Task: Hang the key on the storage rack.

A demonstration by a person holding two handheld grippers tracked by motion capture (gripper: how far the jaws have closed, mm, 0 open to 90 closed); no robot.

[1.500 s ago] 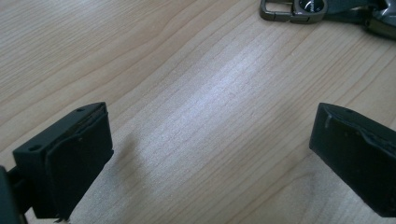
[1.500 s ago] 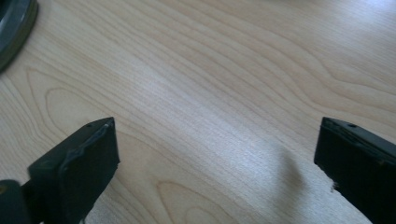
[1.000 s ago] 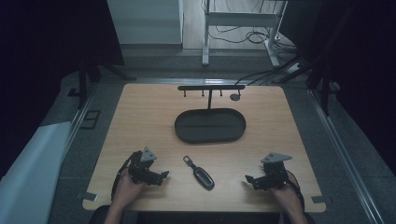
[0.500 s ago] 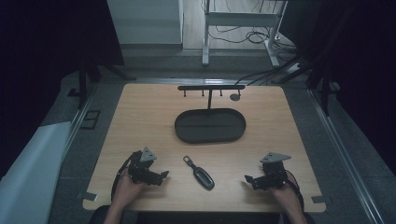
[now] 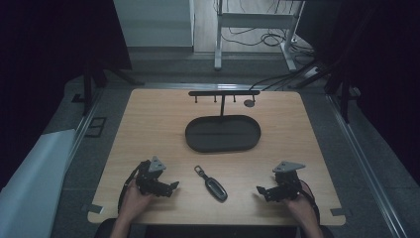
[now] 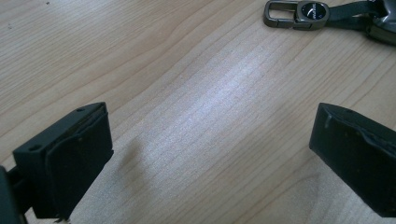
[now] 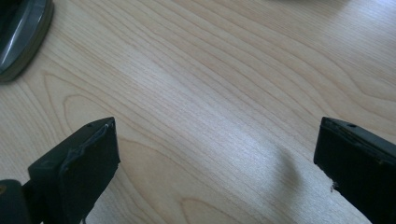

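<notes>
I hold both tongs wide and empty, left tongs [image 5: 171, 187] and right tongs [image 5: 261, 190] low over the bench [image 5: 148, 129]. The key fob [image 5: 213, 184] lies flat between them, near the front edge.

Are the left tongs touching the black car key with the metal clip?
Apart. The high view shows bare wood between the left tongs and the black car key with the metal clip; the left gripper view shows open jaws over wood.

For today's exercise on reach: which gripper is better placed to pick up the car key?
Probably left. The left gripper sits open slightly nearer the car key, whose clip faces it; the right gripper is a little farther.
</notes>
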